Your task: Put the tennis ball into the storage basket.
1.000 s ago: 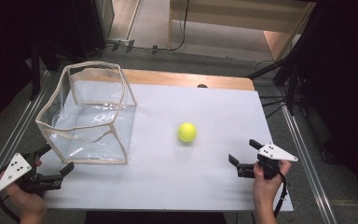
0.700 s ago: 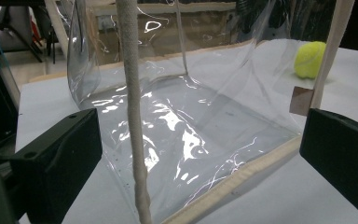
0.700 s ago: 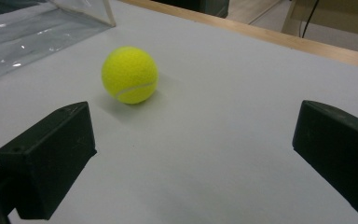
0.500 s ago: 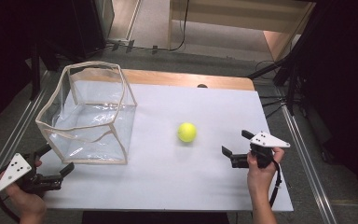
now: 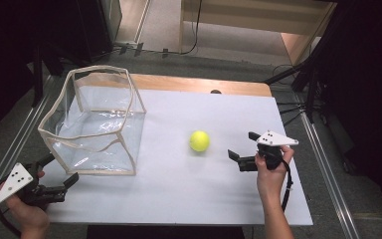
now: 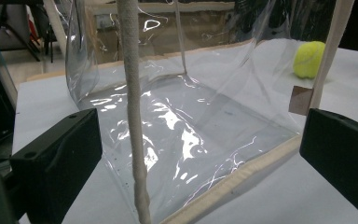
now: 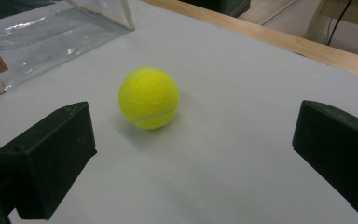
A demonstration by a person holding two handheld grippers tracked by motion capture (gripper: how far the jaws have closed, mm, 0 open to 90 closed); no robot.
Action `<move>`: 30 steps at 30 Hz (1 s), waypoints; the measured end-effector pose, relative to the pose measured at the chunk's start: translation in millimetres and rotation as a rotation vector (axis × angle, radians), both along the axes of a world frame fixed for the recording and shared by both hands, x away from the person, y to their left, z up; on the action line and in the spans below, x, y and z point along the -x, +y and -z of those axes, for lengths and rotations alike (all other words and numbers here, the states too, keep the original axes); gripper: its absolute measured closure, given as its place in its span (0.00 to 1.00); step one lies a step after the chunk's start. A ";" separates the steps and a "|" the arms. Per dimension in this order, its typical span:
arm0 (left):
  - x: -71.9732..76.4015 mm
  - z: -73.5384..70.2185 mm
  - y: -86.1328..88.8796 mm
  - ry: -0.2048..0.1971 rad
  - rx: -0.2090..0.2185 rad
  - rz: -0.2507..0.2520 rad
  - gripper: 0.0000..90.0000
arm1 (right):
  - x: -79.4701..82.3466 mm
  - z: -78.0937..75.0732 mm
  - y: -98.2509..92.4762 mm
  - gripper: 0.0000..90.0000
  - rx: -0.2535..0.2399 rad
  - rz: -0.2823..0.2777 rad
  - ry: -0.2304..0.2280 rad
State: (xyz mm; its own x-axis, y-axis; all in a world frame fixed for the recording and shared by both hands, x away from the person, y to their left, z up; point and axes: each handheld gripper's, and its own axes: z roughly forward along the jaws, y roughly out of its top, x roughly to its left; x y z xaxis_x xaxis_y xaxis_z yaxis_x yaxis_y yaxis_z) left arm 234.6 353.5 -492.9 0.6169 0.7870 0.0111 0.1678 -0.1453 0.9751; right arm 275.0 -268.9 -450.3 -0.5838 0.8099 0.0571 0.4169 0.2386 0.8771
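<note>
**Right gripper closes in on the tennis ball while the left waits by the clear bag**

A white rectangular surface (image 5: 179, 199) carries two things: a bright yellow-green felt tennis ball (image 5: 199, 141) lying near the middle, and an open-topped clear plastic bag with cream fabric trim (image 5: 92, 124) standing upright toward the left side, well apart from the ball.

Over the last second the right gripper (image 5: 238, 153), held in the person's right hand (image 5: 269, 174), has moved from the right edge of the surface toward the ball. Its black fingers (image 5: 234, 155) are spread wide and released, holding nothing, and they now sit near the ball's right side without touching it. In the right gripper view the ball (image 7: 149, 98) rests on the surface ahead of the parted fingers (image 7: 46, 158), closer to the left one, so the approach seems to be lined up but not finished.

The left gripper (image 5: 62, 172) has stayed where it was at the near left corner, held in the person's left hand (image 5: 27, 214). Its fingers (image 5: 71, 180) are also released and empty, pointing at the bag's near lower corner, just beside the trim. In the left gripper view, the bag's cream edge (image 6: 133, 116) stands between the open fingers, with the ball (image 6: 308, 59) visible through the plastic.

The shift suggests a pick-up is starting: the right gripper likely needs to advance until the ball lies between its fingers, then clench. The ball is round and may roll if nudged.
</note>
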 end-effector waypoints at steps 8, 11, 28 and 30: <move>-0.1 0.2 -0.7 -0.001 -0.002 0.001 0.00 | -10.6 -4.5 8.1 0.00 0.008 -0.019 0.018; 0.0 0.0 -0.6 -0.001 -0.003 0.004 0.00 | -13.7 -5.6 10.8 0.00 0.016 -0.028 0.021; -0.1 0.1 -0.9 -0.002 -0.005 0.004 0.00 | -40.3 -14.9 35.9 0.00 0.069 -0.092 0.061; -0.1 0.1 -0.8 -0.002 -0.004 0.004 0.00 | -44.3 -16.1 40.3 0.00 0.085 -0.104 0.070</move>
State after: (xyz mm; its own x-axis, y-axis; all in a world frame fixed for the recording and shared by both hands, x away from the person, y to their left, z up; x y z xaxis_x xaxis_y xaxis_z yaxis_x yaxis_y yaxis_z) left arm 234.8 352.7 -493.0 0.6201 0.7844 0.0155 0.1651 -0.1498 0.9748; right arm 319.3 -228.7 -434.2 -0.6619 0.7488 0.0345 0.4453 0.3558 0.8217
